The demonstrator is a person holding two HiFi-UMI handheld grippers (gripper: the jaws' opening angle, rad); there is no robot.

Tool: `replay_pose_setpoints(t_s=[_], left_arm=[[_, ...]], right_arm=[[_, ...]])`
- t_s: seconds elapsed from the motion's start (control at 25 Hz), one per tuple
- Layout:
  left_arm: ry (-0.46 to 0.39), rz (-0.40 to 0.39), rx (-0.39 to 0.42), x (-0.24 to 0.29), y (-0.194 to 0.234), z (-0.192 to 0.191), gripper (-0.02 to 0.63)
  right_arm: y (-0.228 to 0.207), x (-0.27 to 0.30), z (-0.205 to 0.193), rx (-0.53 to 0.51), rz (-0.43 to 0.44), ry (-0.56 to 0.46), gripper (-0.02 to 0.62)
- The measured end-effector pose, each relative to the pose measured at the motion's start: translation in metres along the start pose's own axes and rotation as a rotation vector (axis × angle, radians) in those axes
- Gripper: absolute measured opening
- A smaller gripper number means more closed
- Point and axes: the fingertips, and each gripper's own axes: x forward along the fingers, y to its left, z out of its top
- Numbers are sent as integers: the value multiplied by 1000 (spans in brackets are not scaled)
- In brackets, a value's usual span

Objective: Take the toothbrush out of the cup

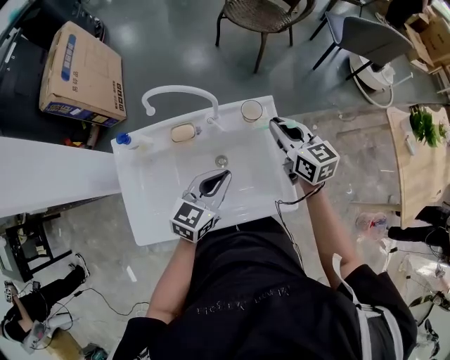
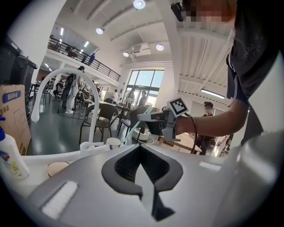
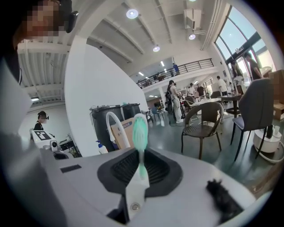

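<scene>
A mint-green toothbrush (image 3: 140,133) with a white handle stands up between the jaws of my right gripper (image 3: 141,170), which is shut on it. In the head view this gripper (image 1: 283,131) hovers over the sink's back right corner, just beside the round cup (image 1: 251,110) on the rim. The toothbrush (image 2: 138,122) is clear of the cup (image 2: 113,142) and slants above it. Low over the basin, my left gripper (image 1: 211,184) has its jaws shut together with nothing between them.
The white sink (image 1: 158,225) has a curved white faucet (image 1: 179,92) at the back. A soap dish (image 1: 183,132) and a blue-capped bottle (image 1: 131,140) sit on its rim. A cardboard box (image 1: 81,74) and chairs (image 1: 264,14) stand on the floor behind.
</scene>
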Motion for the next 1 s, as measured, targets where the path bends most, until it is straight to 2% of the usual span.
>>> replay_pose_setpoints(t_s=[0.44,1.0], left_arm=[[8,-1,-2,1,4,-1,6],[0,-9,6,8,-1,4,6]], right_arm=[[18,-15,15,4,17,-46,43],[32,-30,4,5,58,-34,43]])
